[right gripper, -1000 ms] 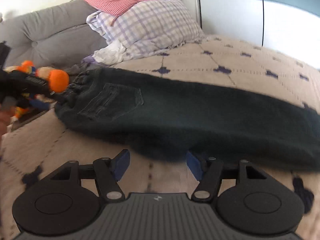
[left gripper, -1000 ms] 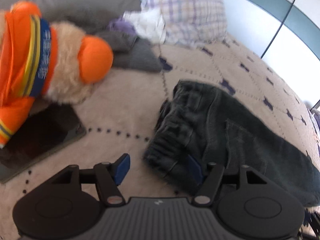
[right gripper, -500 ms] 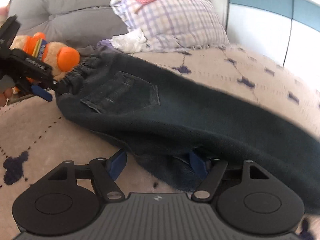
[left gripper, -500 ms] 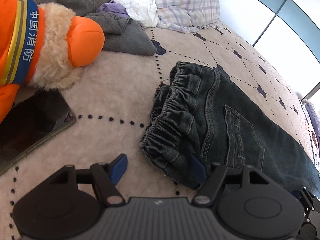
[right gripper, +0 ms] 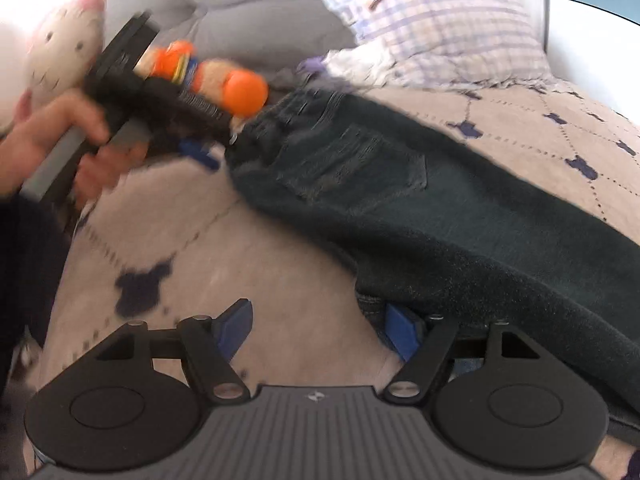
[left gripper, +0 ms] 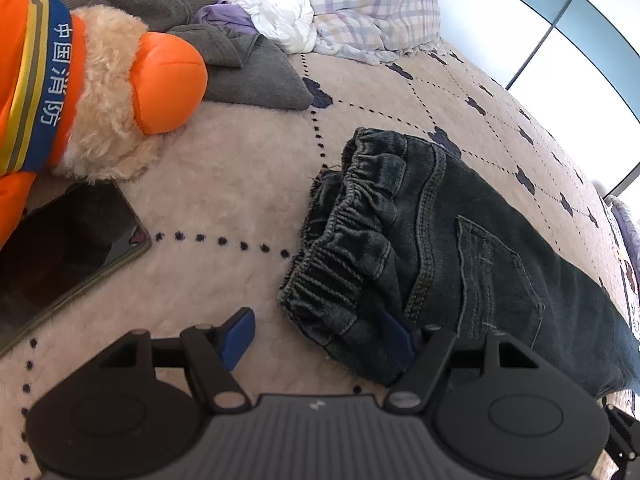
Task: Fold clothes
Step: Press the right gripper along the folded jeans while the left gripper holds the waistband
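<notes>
1. Bed quilt (left gripper: 248,184), beige with dark dots, fills both views.
2. Left tool (left gripper: 316,336) spread, jeans (left gripper: 440,248) waistband edge between pads, unpinched.
3. Right tool (right gripper: 316,330) spread, trouser leg at lower right.
4. Plush toy (left gripper: 100,92) upper left, tablet (left gripper: 60,252) below it, pillows far.

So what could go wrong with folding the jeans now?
The jeans' waistband is bunched, so a fold may come out crooked. The left gripper has only one finger tucked at the edge, with the jaws wide, so the denim could slip away. The tablet and plush toy lie close and might get bumped.
</notes>
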Tool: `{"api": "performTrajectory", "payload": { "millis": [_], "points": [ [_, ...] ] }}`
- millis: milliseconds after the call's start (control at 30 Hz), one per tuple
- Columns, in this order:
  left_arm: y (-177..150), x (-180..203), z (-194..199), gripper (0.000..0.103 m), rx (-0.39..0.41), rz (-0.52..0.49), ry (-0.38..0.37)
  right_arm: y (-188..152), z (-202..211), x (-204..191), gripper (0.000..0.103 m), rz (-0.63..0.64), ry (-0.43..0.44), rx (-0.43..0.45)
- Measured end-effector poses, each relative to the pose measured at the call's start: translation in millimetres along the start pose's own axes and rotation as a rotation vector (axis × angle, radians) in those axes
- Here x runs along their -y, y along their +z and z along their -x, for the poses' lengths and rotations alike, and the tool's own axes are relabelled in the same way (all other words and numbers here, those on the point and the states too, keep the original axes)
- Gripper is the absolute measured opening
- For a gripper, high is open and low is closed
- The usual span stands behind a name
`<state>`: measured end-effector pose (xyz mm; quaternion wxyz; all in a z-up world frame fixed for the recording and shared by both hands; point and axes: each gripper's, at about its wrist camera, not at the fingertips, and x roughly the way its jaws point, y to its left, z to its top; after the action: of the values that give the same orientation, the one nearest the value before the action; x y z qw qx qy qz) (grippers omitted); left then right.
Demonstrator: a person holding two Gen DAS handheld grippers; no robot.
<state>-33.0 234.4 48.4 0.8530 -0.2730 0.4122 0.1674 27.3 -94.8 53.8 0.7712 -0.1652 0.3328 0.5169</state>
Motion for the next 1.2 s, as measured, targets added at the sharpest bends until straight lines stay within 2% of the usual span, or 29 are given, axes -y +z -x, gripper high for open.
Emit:
{"api": "performTrajectory", "payload": {
  "millis": [100,167,300,400,467,500,567,633,833,933,1000,1133,1200],
  "points": [
    [1,-3,1,0.071,0.004,0.006,-0.002,-3,-5,12,0.073,-0.074,-0.019,0.046],
    [2,-6,1,0.071,0.01,0.004,0.0,1,-6,25,0.071,-0.169,-0.016,0.124],
    [2,-4,-2,0.071,0.019,-0.01,0.003,-7,-12,41,0.071,-0.321,0.055,0.178],
    [2,0,-3,0.072,0.048,-0.051,0.026,-8,-12,34,0.054,-0.296,0.024,0.178],
    [2,3,-4,0.071,0.066,-0.083,0.039,-11,-3,39,0.028,-0.323,0.03,0.188],
    [2,4,-5,0.07,0.069,-0.094,0.043,-13,4,44,0.023,-0.333,0.04,0.194],
    [3,7,-7,0.066,0.076,-0.113,0.049,-15,10,45,0.021,-0.284,0.05,0.164],
    [5,7,-7,0.065,0.086,-0.113,0.053,-16,9,42,0.021,-0.238,0.044,0.137],
    [10,2,-10,0.065,0.082,-0.106,0.035,-18,11,51,0.02,-0.269,0.102,0.139],
    [7,4,6,0.053,0.097,-0.097,0.014,-15,19,51,0.019,-0.257,0.134,0.141],
    [5,9,11,0.057,0.129,-0.165,0.034,-19,22,55,0.019,-0.277,0.166,0.136],
    [8,1,7,0.057,0.075,-0.099,-0.008,-22,29,60,0.019,-0.3,0.221,0.122],
    [9,2,12,0.057,0.084,-0.108,-0.014,-22,35,61,0.018,-0.309,0.23,0.129]
  ]
}}
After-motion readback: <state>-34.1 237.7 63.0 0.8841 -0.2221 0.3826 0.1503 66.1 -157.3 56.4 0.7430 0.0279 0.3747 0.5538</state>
